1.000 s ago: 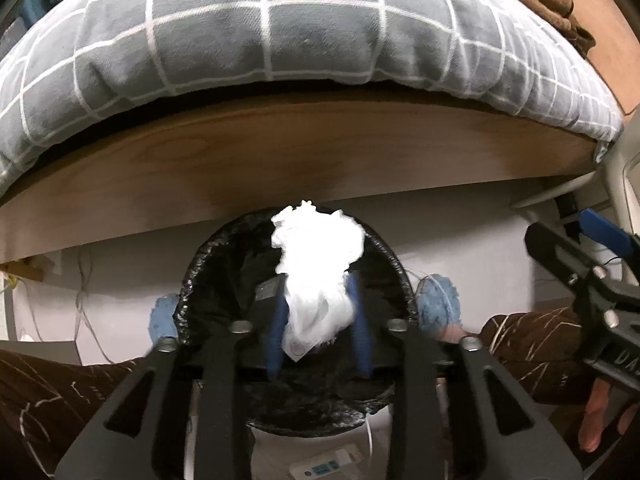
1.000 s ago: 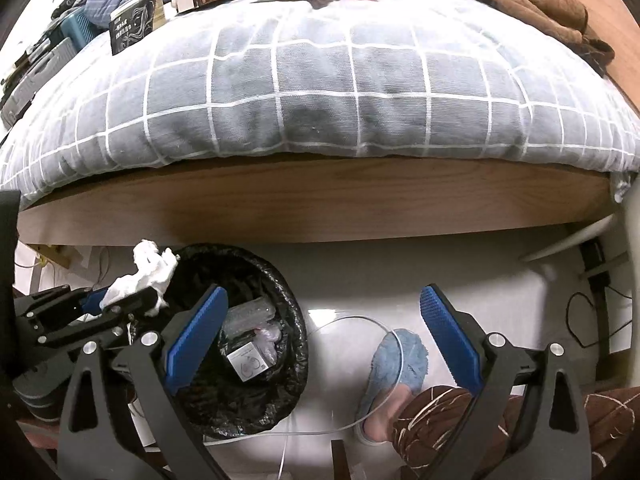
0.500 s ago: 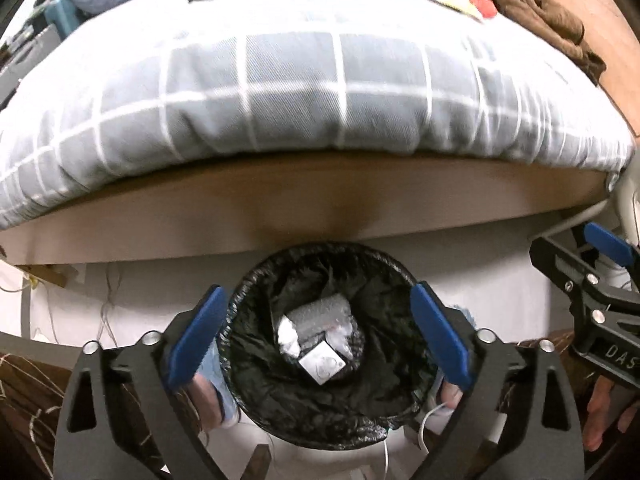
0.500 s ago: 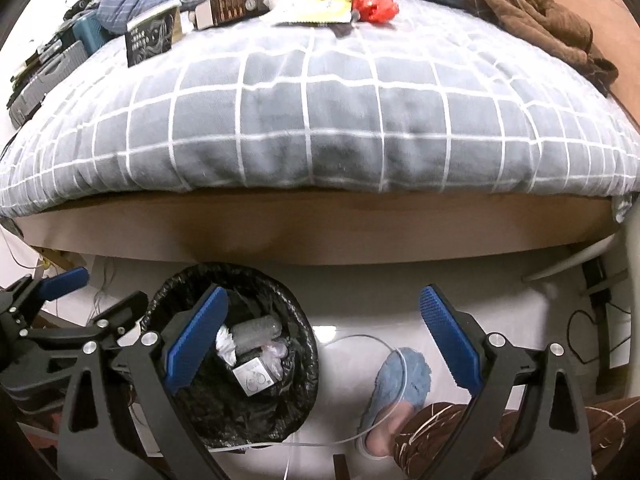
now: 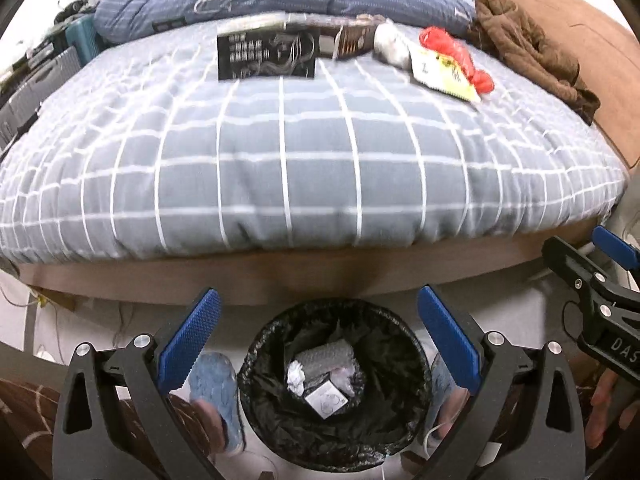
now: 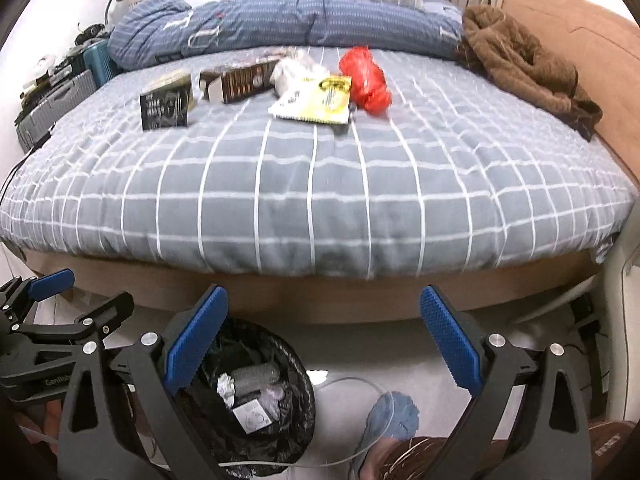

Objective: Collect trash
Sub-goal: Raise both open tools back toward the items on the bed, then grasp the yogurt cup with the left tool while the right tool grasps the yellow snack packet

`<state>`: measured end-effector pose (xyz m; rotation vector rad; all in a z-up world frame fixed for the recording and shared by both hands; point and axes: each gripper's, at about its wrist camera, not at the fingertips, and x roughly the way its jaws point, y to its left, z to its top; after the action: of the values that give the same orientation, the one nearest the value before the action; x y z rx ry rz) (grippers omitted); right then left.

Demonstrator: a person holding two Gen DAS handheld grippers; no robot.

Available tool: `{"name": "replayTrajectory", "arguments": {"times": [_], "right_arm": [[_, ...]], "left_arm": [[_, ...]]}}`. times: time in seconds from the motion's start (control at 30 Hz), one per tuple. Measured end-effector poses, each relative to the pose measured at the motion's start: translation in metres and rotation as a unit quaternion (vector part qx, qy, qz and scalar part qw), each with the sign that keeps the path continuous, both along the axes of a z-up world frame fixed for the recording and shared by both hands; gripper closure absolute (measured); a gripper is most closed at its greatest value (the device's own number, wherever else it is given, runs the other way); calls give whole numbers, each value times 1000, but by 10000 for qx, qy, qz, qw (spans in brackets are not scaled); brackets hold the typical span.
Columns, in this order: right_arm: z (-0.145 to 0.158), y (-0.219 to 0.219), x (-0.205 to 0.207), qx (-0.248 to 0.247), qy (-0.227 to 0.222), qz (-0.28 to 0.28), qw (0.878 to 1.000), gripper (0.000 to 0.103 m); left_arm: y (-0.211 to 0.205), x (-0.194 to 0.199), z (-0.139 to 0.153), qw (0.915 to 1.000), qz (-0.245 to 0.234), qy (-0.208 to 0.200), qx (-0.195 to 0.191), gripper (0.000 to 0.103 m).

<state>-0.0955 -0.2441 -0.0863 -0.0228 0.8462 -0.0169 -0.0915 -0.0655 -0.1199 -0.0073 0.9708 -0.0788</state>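
A black-lined trash bin point(image 5: 416, 372) stands on the floor by the bed, with a white crumpled tissue point(image 5: 296, 376) and other rubbish inside; it also shows in the right wrist view point(image 6: 298, 400). My left gripper point(image 5: 318, 328) is open and empty above the bin. My right gripper point(image 6: 322, 328) is open and empty, to the bin's right. On the bed lie a red bag point(image 6: 366, 80), a yellow-white packet point(image 6: 316, 100), a black box point(image 6: 166, 106) and a brown carton point(image 6: 236, 80).
The bed has a grey checked quilt point(image 6: 320, 184), a blue duvet point(image 6: 280, 20) at the back and brown clothing point(image 6: 520, 60) at the right. Blue slippers on feet point(image 5: 216, 384) flank the bin. Cases point(image 6: 52, 104) stand left of the bed.
My left gripper opened and dropped the white tissue into the bin, then rose. Both views lifted so the top of the bed and the litter on it now show.
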Motion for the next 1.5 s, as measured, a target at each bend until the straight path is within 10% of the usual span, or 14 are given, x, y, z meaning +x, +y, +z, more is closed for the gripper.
{"name": "replayTrajectory", "arguments": {"times": [0.8,1.5], "right_arm": [[44,-2,64,-83,-515,-197,9984,10],[32,-7,186,-119,-242,-89,9996,10]], "left_arm": [[27,66,52,9974,231,-677,-65,6],[63,218,60,9950,634,-774,22,6]]}}
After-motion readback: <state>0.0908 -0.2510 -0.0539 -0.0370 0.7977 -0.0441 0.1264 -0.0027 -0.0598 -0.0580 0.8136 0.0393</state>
